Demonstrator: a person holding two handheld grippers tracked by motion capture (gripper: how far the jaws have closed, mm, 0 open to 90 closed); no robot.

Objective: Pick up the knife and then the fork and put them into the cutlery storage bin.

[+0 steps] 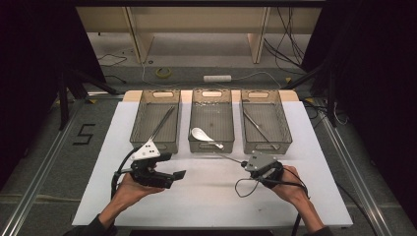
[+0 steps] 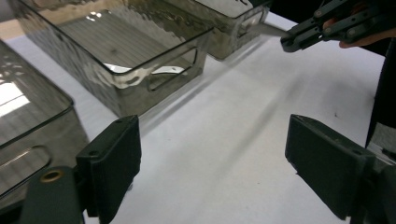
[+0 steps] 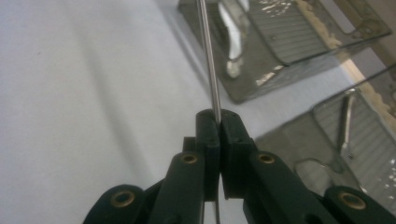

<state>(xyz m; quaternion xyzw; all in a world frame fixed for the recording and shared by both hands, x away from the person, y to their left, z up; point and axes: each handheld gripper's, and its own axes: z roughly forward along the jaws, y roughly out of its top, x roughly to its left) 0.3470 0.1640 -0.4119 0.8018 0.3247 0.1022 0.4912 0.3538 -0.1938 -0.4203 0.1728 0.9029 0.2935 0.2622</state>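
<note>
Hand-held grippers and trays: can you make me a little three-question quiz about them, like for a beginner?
1. True or false: the left hand-held gripper is open with nothing between its jaws.
2. What does the right hand-held gripper pinch? A) white spoon B) thin metal rod C) cable
3. Which of the three trays holds the white spoon?

Key: 1 true. 2 B, the thin metal rod. 3 the middle tray.

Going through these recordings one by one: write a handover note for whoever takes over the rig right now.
Left tongs: open, empty, above the white mat.
Right tongs: shut on a thin metal rod, held near the middle bin.
Done: white spoon in the middle bin; one utensil in the left bin, one in the right bin.
Left: probably binning the rod.
</note>
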